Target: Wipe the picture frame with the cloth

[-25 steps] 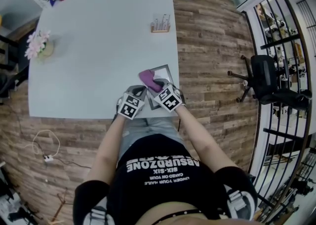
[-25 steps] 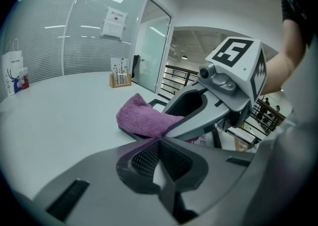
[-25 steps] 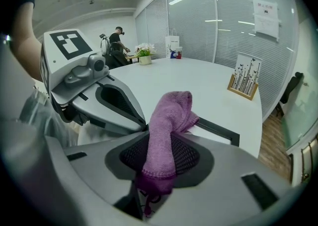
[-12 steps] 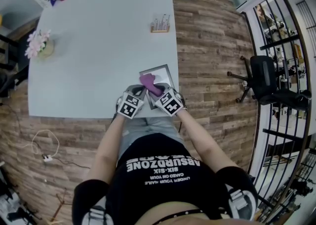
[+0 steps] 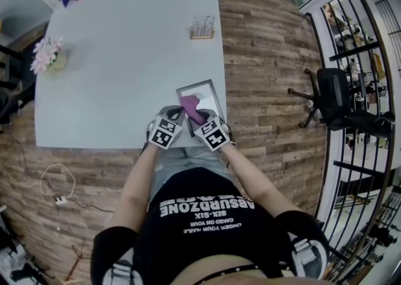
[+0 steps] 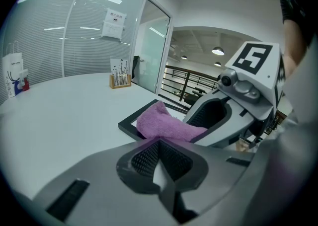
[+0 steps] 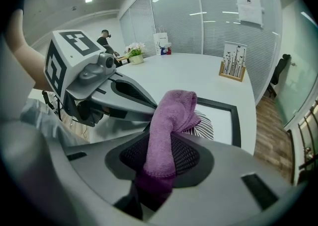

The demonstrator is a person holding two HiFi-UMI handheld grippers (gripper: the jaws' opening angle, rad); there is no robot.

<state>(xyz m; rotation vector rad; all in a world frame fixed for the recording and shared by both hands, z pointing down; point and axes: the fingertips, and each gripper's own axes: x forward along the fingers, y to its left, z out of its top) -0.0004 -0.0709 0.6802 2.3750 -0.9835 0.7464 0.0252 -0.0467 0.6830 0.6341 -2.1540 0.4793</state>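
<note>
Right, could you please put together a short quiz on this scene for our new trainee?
1. Multiple choice: which gripper is shut on the purple cloth? A. left B. right C. neither
2. True or false: the picture frame stands upright on the table.
3. Fill in: near the table's left edge stands a pot of pink ____.
Key: 1. B, the right gripper pinches it. 2. False, it lies flat near the table's front right corner. 3. flowers.
</note>
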